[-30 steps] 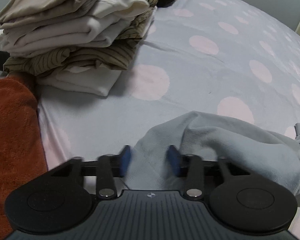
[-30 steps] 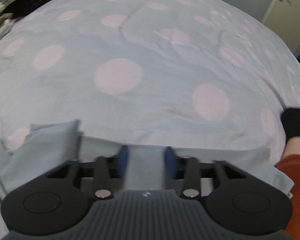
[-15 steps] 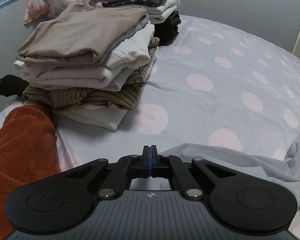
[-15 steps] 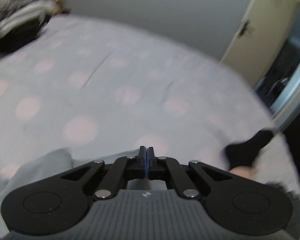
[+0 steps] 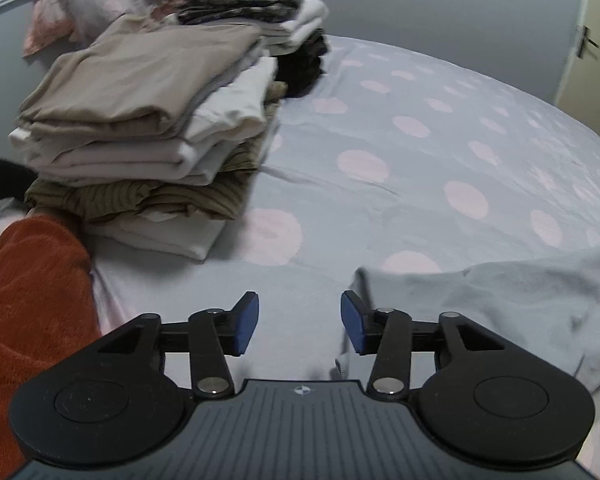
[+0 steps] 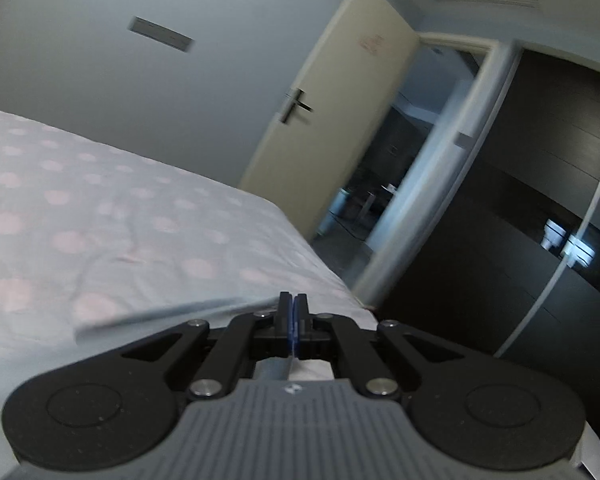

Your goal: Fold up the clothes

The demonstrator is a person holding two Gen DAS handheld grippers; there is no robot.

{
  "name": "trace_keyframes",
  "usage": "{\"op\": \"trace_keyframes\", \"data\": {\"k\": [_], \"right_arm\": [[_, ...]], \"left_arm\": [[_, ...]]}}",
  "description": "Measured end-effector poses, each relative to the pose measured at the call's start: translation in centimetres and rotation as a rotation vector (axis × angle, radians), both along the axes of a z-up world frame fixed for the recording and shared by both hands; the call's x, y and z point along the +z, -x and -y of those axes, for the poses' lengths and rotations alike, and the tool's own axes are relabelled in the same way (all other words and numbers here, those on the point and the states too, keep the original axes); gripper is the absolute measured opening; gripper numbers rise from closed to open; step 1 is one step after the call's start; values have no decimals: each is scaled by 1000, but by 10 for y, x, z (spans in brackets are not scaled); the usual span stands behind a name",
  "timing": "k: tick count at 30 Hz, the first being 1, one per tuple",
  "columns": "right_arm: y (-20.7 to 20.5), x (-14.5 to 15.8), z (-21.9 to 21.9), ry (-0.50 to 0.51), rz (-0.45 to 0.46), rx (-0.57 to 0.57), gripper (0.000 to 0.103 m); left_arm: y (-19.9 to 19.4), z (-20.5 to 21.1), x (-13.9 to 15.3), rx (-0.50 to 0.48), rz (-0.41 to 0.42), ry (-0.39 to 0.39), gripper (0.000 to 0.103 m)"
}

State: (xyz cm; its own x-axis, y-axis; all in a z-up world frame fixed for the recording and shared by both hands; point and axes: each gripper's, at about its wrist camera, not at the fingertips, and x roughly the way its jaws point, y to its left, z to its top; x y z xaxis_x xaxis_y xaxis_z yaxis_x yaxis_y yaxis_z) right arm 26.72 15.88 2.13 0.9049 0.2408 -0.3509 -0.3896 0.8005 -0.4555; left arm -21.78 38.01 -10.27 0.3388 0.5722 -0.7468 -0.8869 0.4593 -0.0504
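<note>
Polka-dot bed (image 5: 420,168), left tongs (image 5: 299,322) wide apart, right tongs (image 6: 292,324) pinching half-hidden pale garment (image 6: 172,314).

1. Location type: bedroom in a home.
2. Bed (image 5: 440,184): covers most of both views; pale blue sheet with pink dots.
3. Pillow (image 5: 80,4): at the far end of the bed, against the grey wall (image 6: 120,72).
4. Folded clothes (image 5: 148,120): stacked in piles on the bed; a second stack (image 5: 284,36) lies behind.
5. Door (image 6: 332,120): cream, lever handle, standing open onto a dim room.
6. Wardrobe (image 6: 540,220): dark panels beside the doorway.
</note>
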Motion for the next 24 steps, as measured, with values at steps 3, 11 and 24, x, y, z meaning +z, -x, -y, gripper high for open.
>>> {"op": "trace_keyframes", "data": {"k": [3,11,24], "right_arm": [[-16,11,13,4,41,-69,0],[-33,-17,22,62,16,-110,0],[-32,-39,34,86,-12,-78,0]], "left_arm": [[-2,4,1,-63,3,-1,58],[-26,3,-4,-178,21,43,65],[-82,-37,-53,-128,5,151,6]]}}
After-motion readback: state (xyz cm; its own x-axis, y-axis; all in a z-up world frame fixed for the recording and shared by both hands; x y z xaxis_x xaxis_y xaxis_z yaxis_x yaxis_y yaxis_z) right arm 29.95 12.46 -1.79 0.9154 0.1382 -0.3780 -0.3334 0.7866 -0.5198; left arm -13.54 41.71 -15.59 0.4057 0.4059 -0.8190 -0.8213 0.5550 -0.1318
